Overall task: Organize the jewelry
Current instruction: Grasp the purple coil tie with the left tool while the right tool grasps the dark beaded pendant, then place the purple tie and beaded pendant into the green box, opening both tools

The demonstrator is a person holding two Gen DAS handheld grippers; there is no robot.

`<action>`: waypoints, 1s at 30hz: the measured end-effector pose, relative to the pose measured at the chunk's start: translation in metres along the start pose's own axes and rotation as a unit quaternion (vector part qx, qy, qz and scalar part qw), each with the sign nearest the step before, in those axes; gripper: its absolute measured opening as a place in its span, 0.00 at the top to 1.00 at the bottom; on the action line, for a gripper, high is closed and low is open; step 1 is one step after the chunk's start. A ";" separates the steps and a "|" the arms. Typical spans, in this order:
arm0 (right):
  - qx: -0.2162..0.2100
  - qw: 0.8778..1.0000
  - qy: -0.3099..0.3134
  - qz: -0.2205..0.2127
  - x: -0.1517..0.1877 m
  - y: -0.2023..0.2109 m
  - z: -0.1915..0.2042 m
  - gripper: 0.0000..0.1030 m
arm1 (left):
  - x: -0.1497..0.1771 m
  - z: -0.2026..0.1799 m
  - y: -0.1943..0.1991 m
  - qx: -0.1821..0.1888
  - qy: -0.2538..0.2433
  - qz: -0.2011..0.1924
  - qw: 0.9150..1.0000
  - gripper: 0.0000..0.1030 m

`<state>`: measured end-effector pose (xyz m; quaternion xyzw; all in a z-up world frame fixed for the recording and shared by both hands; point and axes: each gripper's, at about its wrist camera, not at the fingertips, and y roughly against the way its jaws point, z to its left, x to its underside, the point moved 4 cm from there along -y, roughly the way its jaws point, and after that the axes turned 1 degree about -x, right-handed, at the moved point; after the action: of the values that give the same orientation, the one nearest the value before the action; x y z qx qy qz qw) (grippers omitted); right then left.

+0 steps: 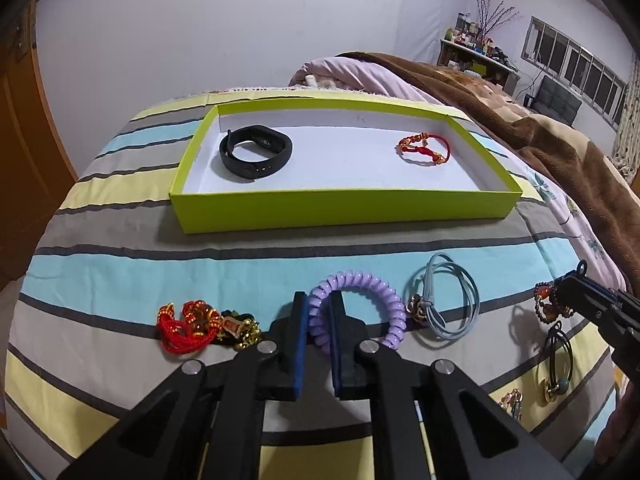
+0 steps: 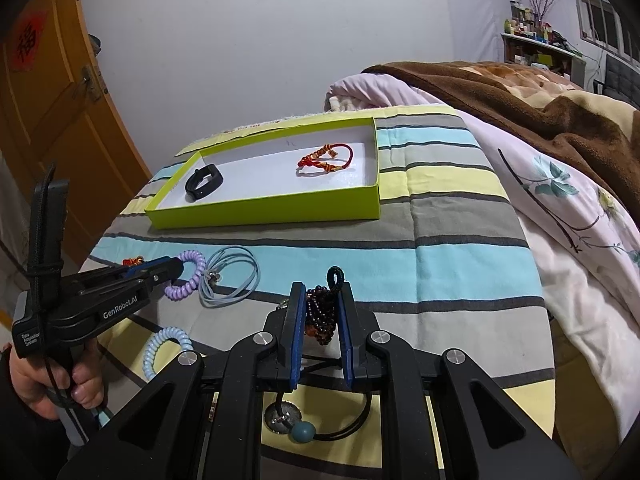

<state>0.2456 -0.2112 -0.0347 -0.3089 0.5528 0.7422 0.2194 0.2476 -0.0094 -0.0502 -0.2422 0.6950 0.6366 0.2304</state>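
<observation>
A lime-green box lid lies on the striped bedspread, holding a black fitness band and a red cord bracelet. My left gripper is closed on the near-left side of a purple spiral hair tie. My right gripper is shut on a dark red beaded bracelet with a black loop at its top.
On the bedspread lie a grey-blue cord loop, a red and gold bracelet pile, a black cord with a teal bead, and a pale blue spiral tie. A brown blanket is heaped at right.
</observation>
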 end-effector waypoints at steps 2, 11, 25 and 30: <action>0.000 1.000 0.001 -0.003 -0.001 0.003 0.001 0.85 | 0.001 0.001 0.004 0.009 0.003 -0.004 1.000 0.91; -0.001 1.000 0.008 -0.018 0.000 0.023 0.011 0.85 | 0.012 -0.003 0.049 0.035 -0.004 -0.041 0.999 0.91; -0.010 0.999 0.028 -0.046 -0.007 0.053 0.034 0.85 | 0.006 0.003 0.102 0.040 -0.003 -0.090 0.995 0.91; -0.009 0.998 0.033 -0.050 -0.015 0.052 0.035 0.85 | -0.004 0.006 0.101 0.032 -0.004 -0.096 0.995 0.91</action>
<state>0.2139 -0.1923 0.0183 -0.3622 0.5368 0.7249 0.2351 0.1873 0.0041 0.0297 -0.2979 0.6879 0.5896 0.3008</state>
